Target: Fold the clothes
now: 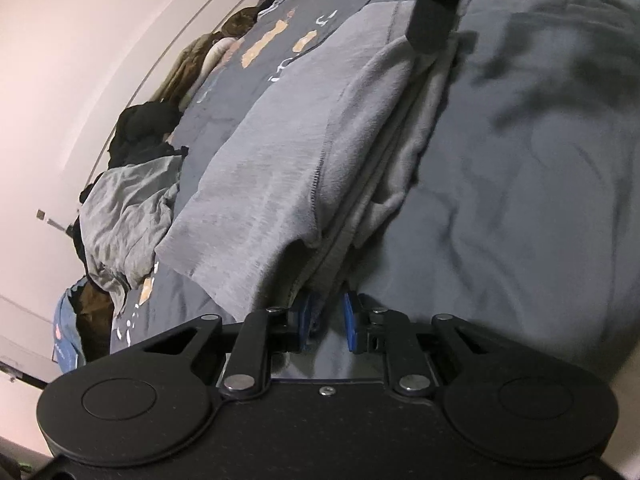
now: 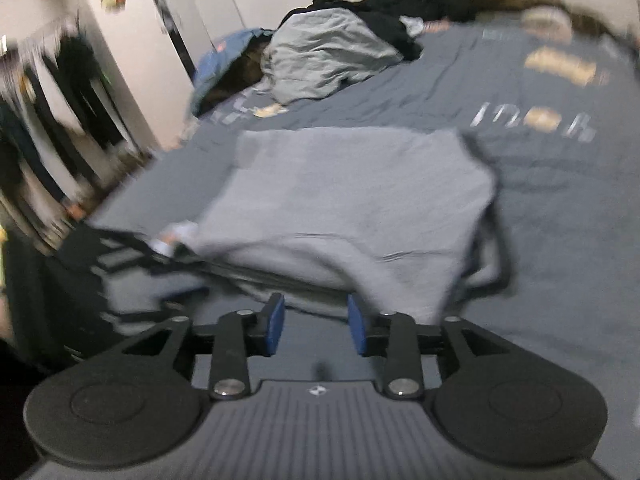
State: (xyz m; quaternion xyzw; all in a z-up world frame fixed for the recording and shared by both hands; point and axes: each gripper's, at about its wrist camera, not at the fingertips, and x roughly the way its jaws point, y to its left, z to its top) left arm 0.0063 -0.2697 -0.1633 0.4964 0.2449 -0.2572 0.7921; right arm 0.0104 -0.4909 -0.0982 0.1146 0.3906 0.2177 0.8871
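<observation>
Blue pads: the left gripper [image 1: 326, 322] is standing narrowly parted, with layered edges of the grey garment [image 1: 288, 168] lying between its fingers; whether they are pinching, I cannot tell.
Right gripper [image 2: 316, 326]: its jaws are standing wide, holding nothing, just short of the garment's near hem.
Garment: it is lying partly folded, in layers, on the dark printed bedspread [image 2: 540, 168], directly ahead of both grippers.
Long axis: in the left view the folded edge is running from near to far, away from the fingers.
Nearer hand: the left one, already at the cloth.
Far left: crumpled clothes [image 2: 332, 52] are sitting piled by the wall.
</observation>
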